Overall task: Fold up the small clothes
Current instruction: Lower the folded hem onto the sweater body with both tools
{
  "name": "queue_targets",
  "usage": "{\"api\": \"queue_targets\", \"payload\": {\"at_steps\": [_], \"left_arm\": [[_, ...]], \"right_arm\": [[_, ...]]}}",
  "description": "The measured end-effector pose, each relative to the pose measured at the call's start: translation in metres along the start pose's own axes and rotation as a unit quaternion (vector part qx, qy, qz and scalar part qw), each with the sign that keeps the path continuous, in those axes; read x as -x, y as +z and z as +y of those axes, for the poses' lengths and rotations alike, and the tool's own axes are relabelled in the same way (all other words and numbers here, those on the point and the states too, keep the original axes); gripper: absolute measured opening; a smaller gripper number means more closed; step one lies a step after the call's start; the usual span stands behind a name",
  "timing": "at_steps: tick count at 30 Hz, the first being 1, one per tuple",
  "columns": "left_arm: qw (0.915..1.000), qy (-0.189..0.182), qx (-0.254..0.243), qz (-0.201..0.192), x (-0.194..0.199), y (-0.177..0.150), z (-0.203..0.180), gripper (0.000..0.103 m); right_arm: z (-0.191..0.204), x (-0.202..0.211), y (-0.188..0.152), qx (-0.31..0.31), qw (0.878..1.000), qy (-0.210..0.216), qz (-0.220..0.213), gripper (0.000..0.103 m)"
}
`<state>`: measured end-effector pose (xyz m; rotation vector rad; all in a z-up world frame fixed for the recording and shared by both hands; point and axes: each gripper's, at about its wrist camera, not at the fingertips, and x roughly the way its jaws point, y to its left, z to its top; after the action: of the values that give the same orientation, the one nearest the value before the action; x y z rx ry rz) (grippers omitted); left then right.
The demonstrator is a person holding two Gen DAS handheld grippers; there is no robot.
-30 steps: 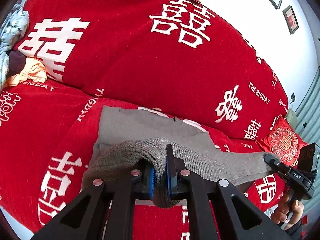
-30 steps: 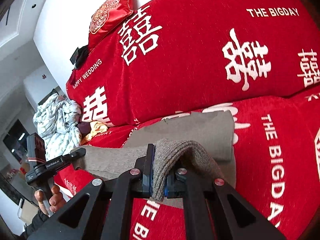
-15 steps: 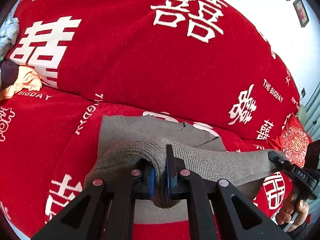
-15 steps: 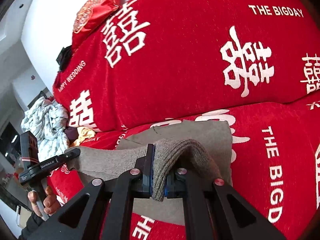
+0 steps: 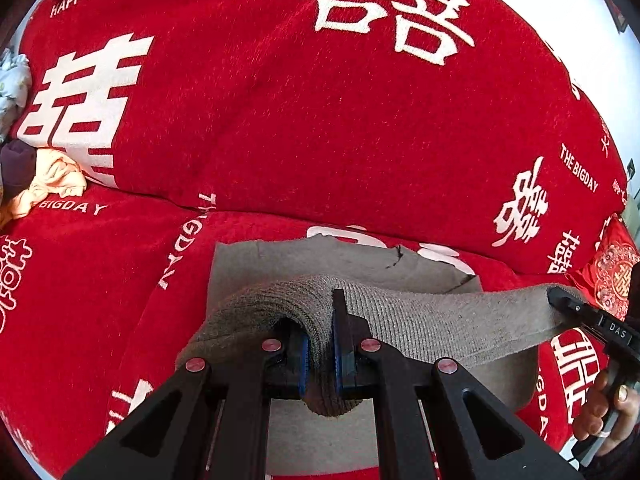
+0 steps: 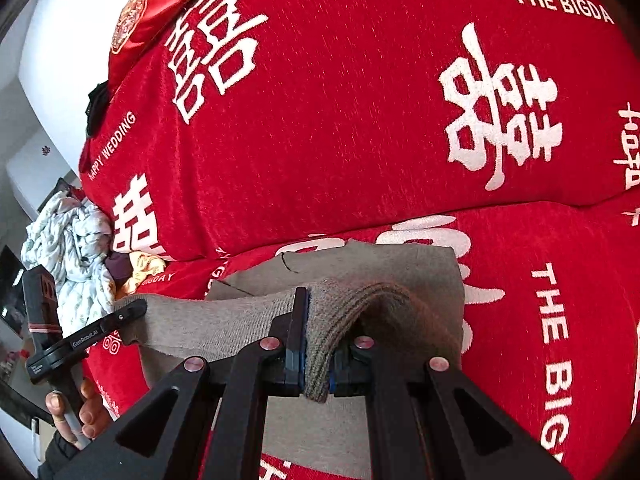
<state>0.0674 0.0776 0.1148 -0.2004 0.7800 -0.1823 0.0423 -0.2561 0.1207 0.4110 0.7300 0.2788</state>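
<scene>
The left wrist view shows the left gripper [image 5: 320,354] with its fingers [image 5: 301,356] clenched on the ribbed edge of one grey knitted garment [image 5: 420,324], and the right gripper [image 5: 568,300] pinching the same edge at the far right; the right wrist view shows the reverse, the right gripper [image 6: 316,354] clamped on a bunched fold of the garment [image 6: 224,320] and the left gripper [image 6: 132,312] gripping it at the left; the raised edge stretches between the two grippers, while the rest lies flat on the red sofa cover [image 5: 280,140]; only the right wrist view shows the pale crumpled bedding [image 6: 76,248] at far left and one red cushion [image 6: 152,12] on top; one orange cloth [image 5: 52,180] lies at the left in both views.
</scene>
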Motion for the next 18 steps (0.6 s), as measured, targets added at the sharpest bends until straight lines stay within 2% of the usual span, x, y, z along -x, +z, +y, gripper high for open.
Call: {"api": "queue_targets", "payload": {"at_steps": [18], "left_arm": [[0.9995, 0.013, -0.002, 0.028, -0.052, 0.027, 0.003, 0.01]], "right_arm": [[-0.01, -0.043, 0.025, -0.002, 1.0, -0.021, 0.017, 0.008]]}}
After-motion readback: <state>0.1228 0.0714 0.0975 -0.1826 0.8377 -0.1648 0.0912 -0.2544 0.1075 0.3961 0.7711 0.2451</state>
